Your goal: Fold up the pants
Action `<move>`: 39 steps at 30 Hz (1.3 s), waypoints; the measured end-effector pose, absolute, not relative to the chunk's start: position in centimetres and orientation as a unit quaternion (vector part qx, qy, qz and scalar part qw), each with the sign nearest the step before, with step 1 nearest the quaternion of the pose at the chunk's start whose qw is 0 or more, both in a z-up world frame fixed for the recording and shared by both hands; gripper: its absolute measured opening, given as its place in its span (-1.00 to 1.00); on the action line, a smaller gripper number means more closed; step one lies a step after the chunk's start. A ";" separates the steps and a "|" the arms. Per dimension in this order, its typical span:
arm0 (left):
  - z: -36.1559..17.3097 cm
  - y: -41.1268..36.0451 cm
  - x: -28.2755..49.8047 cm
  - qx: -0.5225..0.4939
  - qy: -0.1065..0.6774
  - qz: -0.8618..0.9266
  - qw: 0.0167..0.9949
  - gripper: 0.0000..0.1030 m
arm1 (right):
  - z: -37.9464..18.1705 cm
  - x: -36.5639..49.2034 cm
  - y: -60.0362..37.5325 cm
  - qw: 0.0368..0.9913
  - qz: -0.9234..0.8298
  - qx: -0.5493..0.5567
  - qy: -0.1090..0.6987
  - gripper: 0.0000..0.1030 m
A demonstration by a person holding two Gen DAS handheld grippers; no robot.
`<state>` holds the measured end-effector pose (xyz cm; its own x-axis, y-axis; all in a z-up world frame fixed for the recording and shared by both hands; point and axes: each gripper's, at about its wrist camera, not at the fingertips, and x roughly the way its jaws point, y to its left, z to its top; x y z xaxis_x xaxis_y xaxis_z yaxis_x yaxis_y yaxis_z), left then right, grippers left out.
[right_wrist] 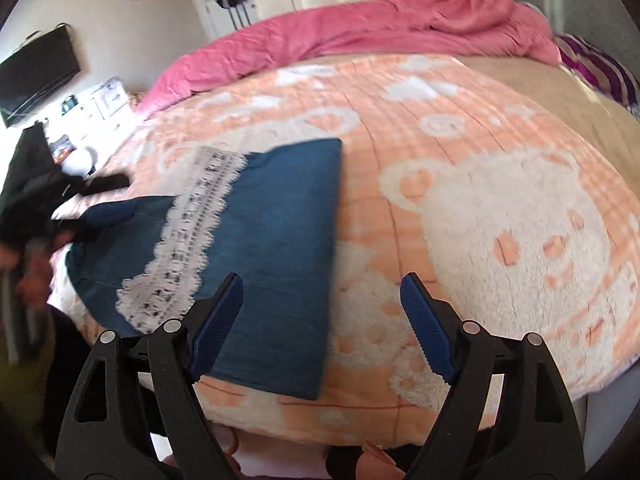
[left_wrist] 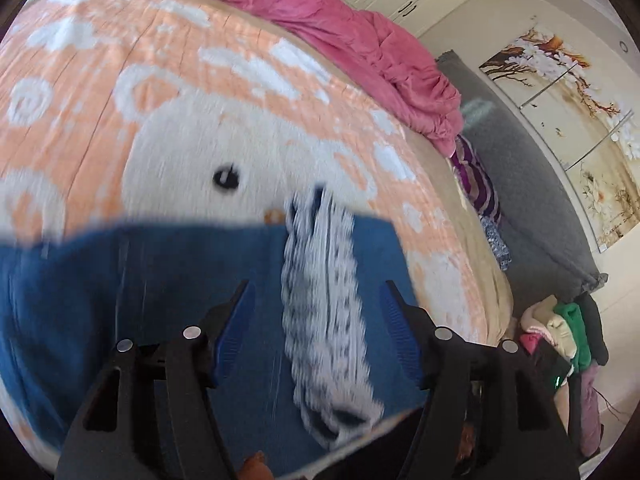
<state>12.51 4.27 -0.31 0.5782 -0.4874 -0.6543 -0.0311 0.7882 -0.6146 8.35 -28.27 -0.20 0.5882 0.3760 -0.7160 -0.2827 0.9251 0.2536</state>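
Observation:
Blue pants [right_wrist: 276, 240] with a white lace stripe [right_wrist: 188, 236] lie folded flat on the orange bear-print blanket [right_wrist: 460, 168], near the bed's front edge. In the left wrist view the pants [left_wrist: 140, 300] fill the lower part and the lace stripe [left_wrist: 324, 312] runs between the fingers. My left gripper [left_wrist: 316, 288] is open and empty, just above the pants. My right gripper [right_wrist: 322, 284] is open and empty, above the pants' right edge. The left gripper also shows in the right wrist view at the far left as a dark blurred shape [right_wrist: 96, 188].
A pink duvet [right_wrist: 360, 28] is bunched along the far side of the bed. A striped purple cloth [left_wrist: 476, 184] and a grey headboard [left_wrist: 532, 200] are at the right. A pile of clothes [left_wrist: 560, 332] lies beside the bed. A TV [right_wrist: 36, 72] hangs on the wall.

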 end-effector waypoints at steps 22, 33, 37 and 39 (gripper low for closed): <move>-4.8 -1.2 8.0 -0.299 0.498 -0.135 0.803 -0.62 | 0.4 7.7 -26.6 0.891 0.214 0.044 0.398 0.44; -4.5 -2.1 6.9 -0.241 0.491 -0.116 0.829 -0.54 | 0.0 6.2 -21.7 0.879 0.274 -0.059 0.387 0.17; -3.5 -2.3 6.7 -0.219 0.482 -0.106 0.842 -0.15 | -2.8 6.8 -21.3 0.859 0.259 -0.091 0.432 0.16; -3.1 -2.3 6.6 -0.199 0.476 -0.097 0.851 -0.11 | -3.1 6.8 -21.3 0.860 0.259 -0.087 0.430 0.16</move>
